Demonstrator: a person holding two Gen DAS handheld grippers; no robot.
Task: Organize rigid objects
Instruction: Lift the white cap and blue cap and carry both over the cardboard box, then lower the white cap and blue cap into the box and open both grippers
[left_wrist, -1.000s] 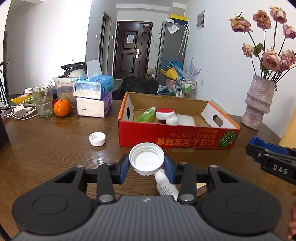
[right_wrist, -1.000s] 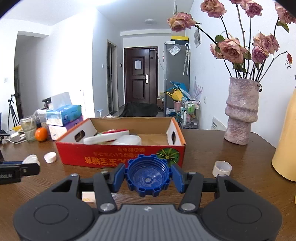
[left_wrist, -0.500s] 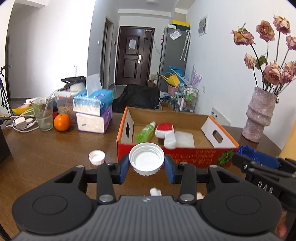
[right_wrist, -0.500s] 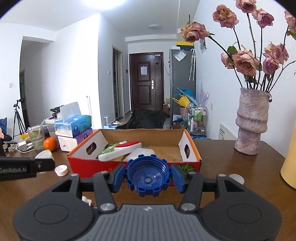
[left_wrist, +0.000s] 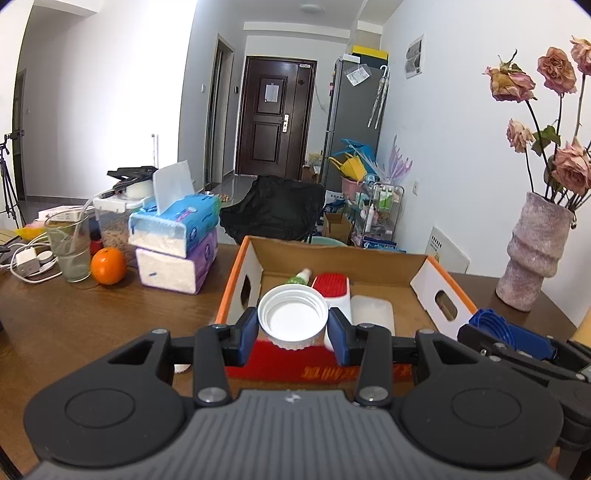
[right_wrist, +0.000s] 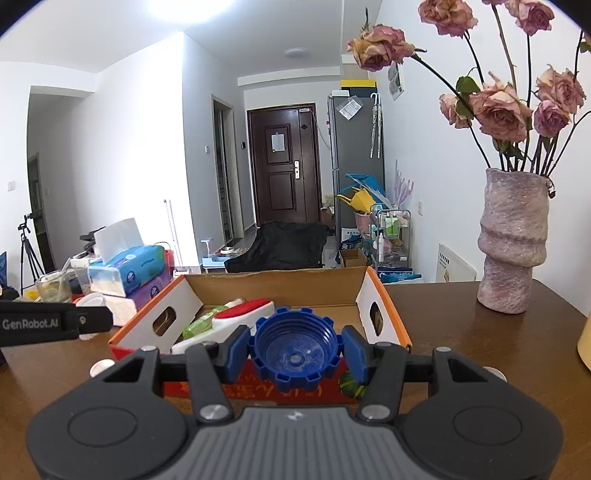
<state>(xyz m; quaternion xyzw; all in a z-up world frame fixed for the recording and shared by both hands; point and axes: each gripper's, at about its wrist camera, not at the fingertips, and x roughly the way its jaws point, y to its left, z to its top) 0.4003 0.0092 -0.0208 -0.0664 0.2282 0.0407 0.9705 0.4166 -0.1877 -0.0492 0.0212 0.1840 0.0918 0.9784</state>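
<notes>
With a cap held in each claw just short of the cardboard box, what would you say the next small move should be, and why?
Probably carry both a little further forward over the cardboard box, then release. The left claw grips the white cap and the right claw the blue cap, both at the box's near wall, not yet clearly over its floor.

**Blue cap held in front of the box**

The right gripper (right_wrist: 294, 353) clamps a blue notched cap (right_wrist: 294, 353), open side facing the camera, before the near wall of a red cardboard box (right_wrist: 384, 295). Inside lie a green bottle (right_wrist: 201, 325) and a red-and-white brush (right_wrist: 240, 314). The left gripper (right_wrist: 55, 324) reaches in from the left edge. A vase (right_wrist: 511, 243) of dried roses stands on the wooden table (right_wrist: 461, 332).
</notes>
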